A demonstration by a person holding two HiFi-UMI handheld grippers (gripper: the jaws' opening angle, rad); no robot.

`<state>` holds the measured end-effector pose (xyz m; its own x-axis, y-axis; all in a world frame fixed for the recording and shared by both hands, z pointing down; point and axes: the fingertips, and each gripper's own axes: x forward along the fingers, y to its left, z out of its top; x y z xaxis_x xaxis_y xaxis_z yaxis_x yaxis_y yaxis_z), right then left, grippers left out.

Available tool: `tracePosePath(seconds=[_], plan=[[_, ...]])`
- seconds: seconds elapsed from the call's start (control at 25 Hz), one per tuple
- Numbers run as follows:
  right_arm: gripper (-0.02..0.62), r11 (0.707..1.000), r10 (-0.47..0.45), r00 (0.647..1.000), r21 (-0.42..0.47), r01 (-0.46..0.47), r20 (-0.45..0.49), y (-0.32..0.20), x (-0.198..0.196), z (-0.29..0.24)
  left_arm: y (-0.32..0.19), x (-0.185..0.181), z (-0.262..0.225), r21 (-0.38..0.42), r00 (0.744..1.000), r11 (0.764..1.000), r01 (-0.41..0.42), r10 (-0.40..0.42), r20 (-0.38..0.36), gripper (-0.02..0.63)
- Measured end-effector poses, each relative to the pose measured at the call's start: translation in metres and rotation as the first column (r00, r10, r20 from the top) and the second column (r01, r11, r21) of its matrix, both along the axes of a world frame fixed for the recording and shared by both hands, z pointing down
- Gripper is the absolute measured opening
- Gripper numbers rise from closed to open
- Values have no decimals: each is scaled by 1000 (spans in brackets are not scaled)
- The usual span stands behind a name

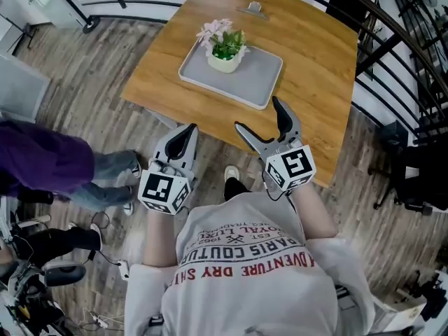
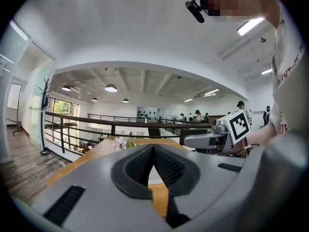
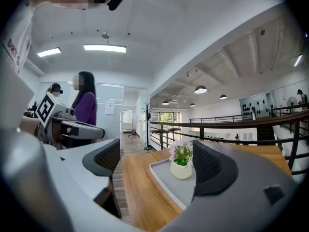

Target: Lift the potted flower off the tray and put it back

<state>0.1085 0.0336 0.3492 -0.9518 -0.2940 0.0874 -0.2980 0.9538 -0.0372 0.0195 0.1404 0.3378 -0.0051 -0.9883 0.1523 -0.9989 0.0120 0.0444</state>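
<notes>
1. Right claw (image 1: 257, 114) stands wide open with nothing between its jaws. In its own view the gap frames the potted flower (image 1: 225, 47) farther off, well apart from both pads.
2. Left claw (image 1: 189, 130) has its jaws pressed together at the tips and holds nothing. It hangs at the near edge of the worktop (image 1: 308, 54), beside the right claw.
3. Both claws sit on the near side of the tray (image 1: 259, 75), and neither touches it.
4. The tray is a pale grey rectangle with rounded corners and a low rim, lying flat. Its long side runs roughly along the worktop's near edge.
5. The potted flower stands on the tray toward its far left part. The small cream pot is upright, so its long axis is vertical. Green leaves rise from it, and the pinkish-white blooms lean toward the tray's far left corner.
6. A metal clip (image 1: 253, 9) lies near the far edge of the worktop, which is a bare, warm wood-grain board.
7. Grey-brown plank floor (image 1: 91, 68) surrounds it.
8. Dark railings (image 1: 392, 40) run along the right and the far side.
9. A person in a purple top (image 1: 42, 159) stands to the left.
10. The right gripper view shows a white ceiling with strip lights and a coat stand (image 3: 146, 124) by a window.
</notes>
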Motion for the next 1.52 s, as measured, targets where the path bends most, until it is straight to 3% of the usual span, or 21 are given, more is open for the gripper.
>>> tracePosePath(seconds=[0.2, 0.48, 0.6, 0.8, 1.04, 1.28, 1.52], plan=[[453, 1000, 21, 999, -17, -21, -35, -66, -40, 16, -68, -41, -3, -11, 1000, 1000, -9, 9, 19, 12], [453, 1000, -6, 992, -30, 2, -125, -106, -78, 44, -123, -78, 8, -42, 998, 998, -55, 55, -4, 12], [453, 998, 11, 989, -56, -19, -148, -125, -94, 57, -150, -93, 18, -46, 993, 992, -114, 114, -11, 12], [453, 992, 34, 975, -113, -60, -219, -146, -121, 87, -191, -118, 42, -79, 964, 963, -259, 253, -77, 12], [453, 979, 38, 939, -176, -104, -342, -175, -142, 143, -225, -135, 64, -142, 915, 904, -403, 396, -74, 12], [453, 975, 12, 933, -201, -90, -360, -194, -164, 185, -240, -154, 93, -126, 891, 883, -452, 440, -110, 12], [456, 982, -59, 929, -190, -12, -365, -198, -194, 210, -244, -167, 131, -179, 882, 867, -465, 438, -172, 12]])
